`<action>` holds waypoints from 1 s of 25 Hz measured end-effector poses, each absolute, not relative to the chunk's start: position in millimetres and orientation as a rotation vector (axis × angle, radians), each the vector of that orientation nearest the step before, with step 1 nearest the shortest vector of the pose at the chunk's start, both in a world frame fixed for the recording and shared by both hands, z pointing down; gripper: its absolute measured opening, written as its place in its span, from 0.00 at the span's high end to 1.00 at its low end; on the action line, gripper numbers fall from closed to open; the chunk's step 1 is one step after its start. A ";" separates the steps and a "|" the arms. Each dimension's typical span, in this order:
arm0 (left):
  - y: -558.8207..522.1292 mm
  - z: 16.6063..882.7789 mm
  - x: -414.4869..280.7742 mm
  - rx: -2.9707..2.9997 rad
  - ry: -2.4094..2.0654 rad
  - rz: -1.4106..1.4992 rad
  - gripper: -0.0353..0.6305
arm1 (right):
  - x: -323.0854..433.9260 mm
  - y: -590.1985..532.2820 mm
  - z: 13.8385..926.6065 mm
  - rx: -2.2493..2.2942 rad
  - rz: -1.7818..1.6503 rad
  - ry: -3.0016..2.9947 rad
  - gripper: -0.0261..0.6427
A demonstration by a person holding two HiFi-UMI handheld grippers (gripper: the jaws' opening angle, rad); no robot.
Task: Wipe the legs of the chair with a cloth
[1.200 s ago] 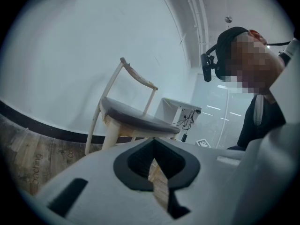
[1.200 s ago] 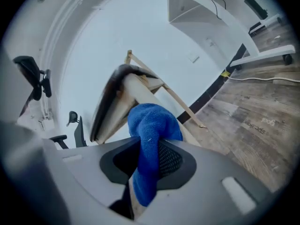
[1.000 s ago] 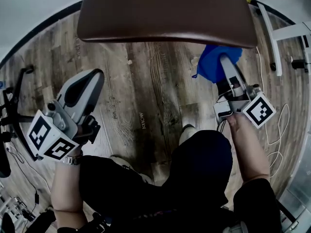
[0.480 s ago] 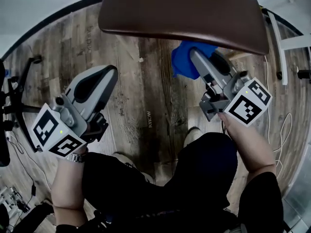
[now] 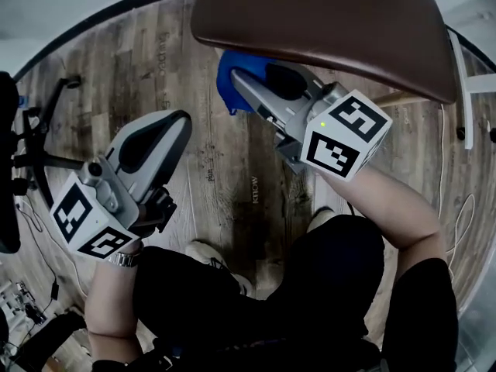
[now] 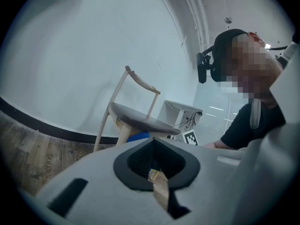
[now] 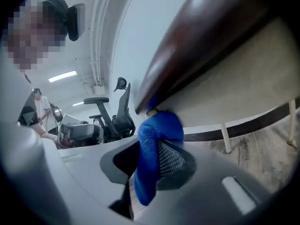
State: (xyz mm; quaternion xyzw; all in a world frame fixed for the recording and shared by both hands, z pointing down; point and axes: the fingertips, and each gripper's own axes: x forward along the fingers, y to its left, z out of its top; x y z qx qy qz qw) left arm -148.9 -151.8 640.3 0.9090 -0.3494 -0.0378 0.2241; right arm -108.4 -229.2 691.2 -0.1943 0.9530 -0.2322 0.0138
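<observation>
The chair's brown seat [image 5: 325, 22] fills the top of the head view, and a bit of pale wooden leg [image 5: 399, 98] shows under its right side. My right gripper [image 5: 239, 82] reaches left under the seat's front edge, shut on a blue cloth [image 5: 226, 91]. In the right gripper view the cloth [image 7: 157, 144] is bunched between the jaws, right below the seat's underside [image 7: 225, 55]. My left gripper [image 5: 172, 124] hovers over the floor at the left, shut and holding nothing. From the left gripper view the whole chair [image 6: 140, 118] stands ahead, the cloth [image 6: 139, 136] under its seat.
Wood-plank floor [image 5: 217, 169] lies below. The base of an office chair [image 5: 39, 153] stands at the far left, and a white frame [image 5: 465, 76] with cables at the far right. My knees and a shoe [image 5: 205, 253] sit close beneath the grippers.
My right gripper has swung left along the seat's front edge, carrying the blue cloth from the right side to the left. The left gripper has barely moved.
</observation>
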 end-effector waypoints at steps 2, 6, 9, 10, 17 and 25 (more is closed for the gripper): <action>-152.0 643.1 -161.2 2.479 -0.993 -0.116 0.95 | -116.8 -232.8 699.3 -0.611 -0.740 2.954 0.83; -152.2 642.8 -171.3 2.464 -0.998 -0.147 0.95 | -119.9 -241.1 724.3 -0.631 -0.811 2.933 0.83; -151.9 643.3 -172.1 2.472 -0.981 -0.144 0.95 | -118.1 -250.8 751.9 -0.653 -0.870 2.931 0.83; -152.0 645.0 -173.0 2.473 -0.981 -0.137 0.95 | -117.6 -253.9 764.7 -0.664 -0.904 2.926 0.83; -156.7 661.5 -182.3 2.444 -1.000 -0.098 0.95 | -115.3 -265.7 888.4 -0.790 -1.203 2.952 0.83; -154.8 660.6 -195.6 2.418 -1.038 -0.073 0.95 | -114.8 -260.3 1022.1 -0.970 -1.631 2.986 0.83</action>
